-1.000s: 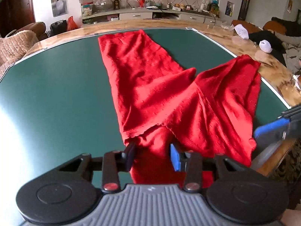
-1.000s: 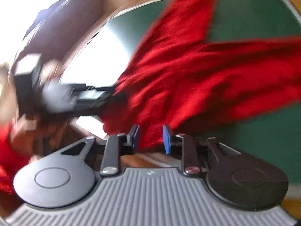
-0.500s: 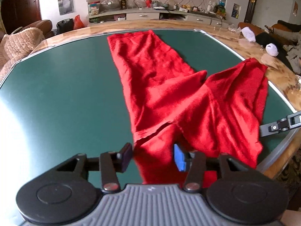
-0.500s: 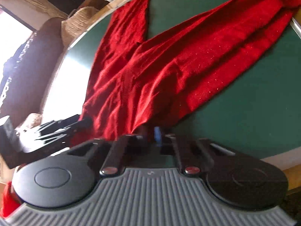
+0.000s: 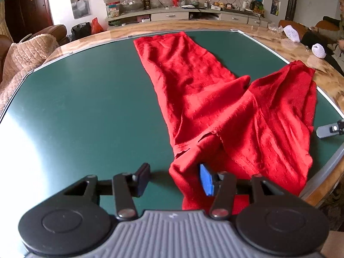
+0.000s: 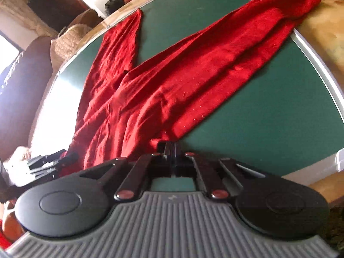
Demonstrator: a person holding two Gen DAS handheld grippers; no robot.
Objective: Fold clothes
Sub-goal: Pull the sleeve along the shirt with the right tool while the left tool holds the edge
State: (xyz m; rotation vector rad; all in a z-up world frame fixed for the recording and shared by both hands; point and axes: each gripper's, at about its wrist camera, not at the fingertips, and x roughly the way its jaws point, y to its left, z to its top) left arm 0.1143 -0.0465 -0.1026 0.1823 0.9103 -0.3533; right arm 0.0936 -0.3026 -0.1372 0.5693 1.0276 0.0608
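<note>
While the left wrist view looks straight down the table (image 5: 75, 99), it shows the red trousers (image 5: 206, 99) spread in a V: one leg runs toward the far edge, the other toward the right edge, and the waist end lies bunched at the near edge. The left gripper (image 5: 174, 178) stands open; its jaws have just been opening. The right pad (image 5: 206, 179) rests against the cloth, the left one sits over bare green surface, and nothing is pinched. Only the tip of the right gripper (image 5: 330, 128) enters this view, at the right edge, too little to judge its state.

From the right wrist view the same trousers (image 6: 176, 81) run diagonally, and the end of one leg hangs past the metal rim onto the wooden border at the far right corner. Here the right gripper (image 6: 171, 148) is closed flat, pads together, with its tips at the hem of the cloth; whether any fabric is caught between them cannot be told. The left gripper (image 6: 51, 161) shows at the left, by the waist end.

Beyond the far edge the left view takes in a long low cabinet (image 5: 187, 15) crowded with bottles and jars, a blanket-covered sofa (image 5: 23, 56) at left, and white knitted items (image 5: 318, 50) on the wooden border at right. Each gripper's own body blocks the near edge.
</note>
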